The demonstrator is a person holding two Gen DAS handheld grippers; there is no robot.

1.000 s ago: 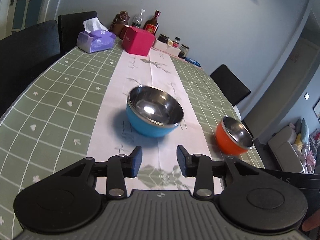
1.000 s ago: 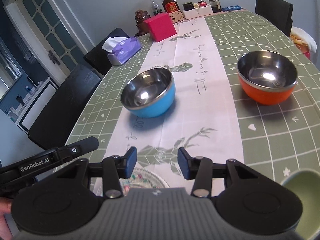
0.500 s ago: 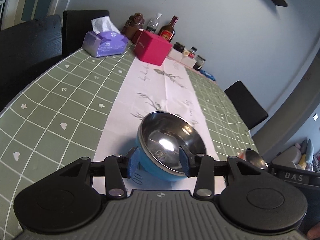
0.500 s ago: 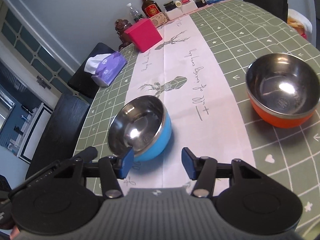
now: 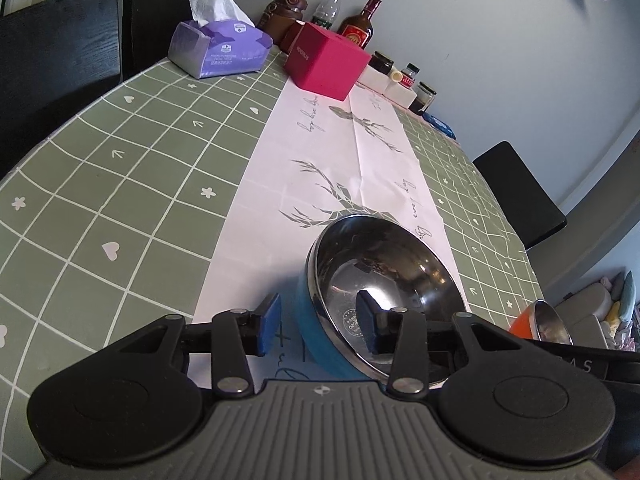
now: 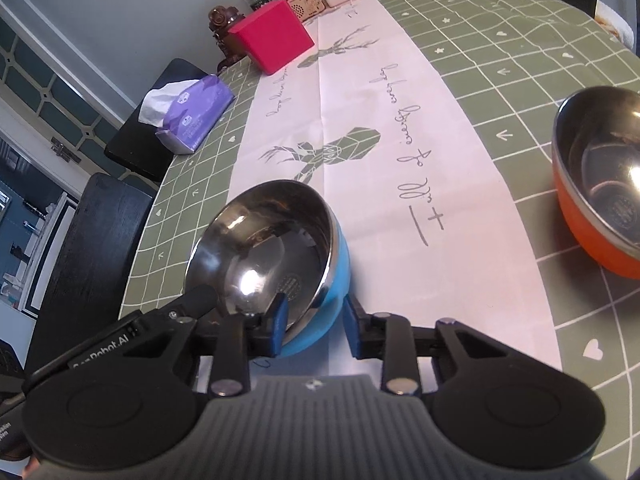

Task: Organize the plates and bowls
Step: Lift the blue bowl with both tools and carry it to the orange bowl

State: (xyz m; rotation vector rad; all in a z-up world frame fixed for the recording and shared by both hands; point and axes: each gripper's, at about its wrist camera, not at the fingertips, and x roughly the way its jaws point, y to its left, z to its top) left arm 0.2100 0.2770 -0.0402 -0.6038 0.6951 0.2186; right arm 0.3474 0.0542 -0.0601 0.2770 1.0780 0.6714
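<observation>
Both grippers reached blue bowl (image 5: 384,280); contact unclear.

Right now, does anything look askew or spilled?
Nothing spilled. The blue bowl sits tilted, not flat, with both grippers, left and right, closing over its rim, one finger inside each. The orange bowl sits level.

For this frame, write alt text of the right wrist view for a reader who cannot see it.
The right gripper is closing on the blue bowl, one finger inside its steel rim, one outside its wall. The left gripper reaches the bowl's other side. An orange bowl sits at right on the green checked tablecloth; a red box stands farther back.
</observation>
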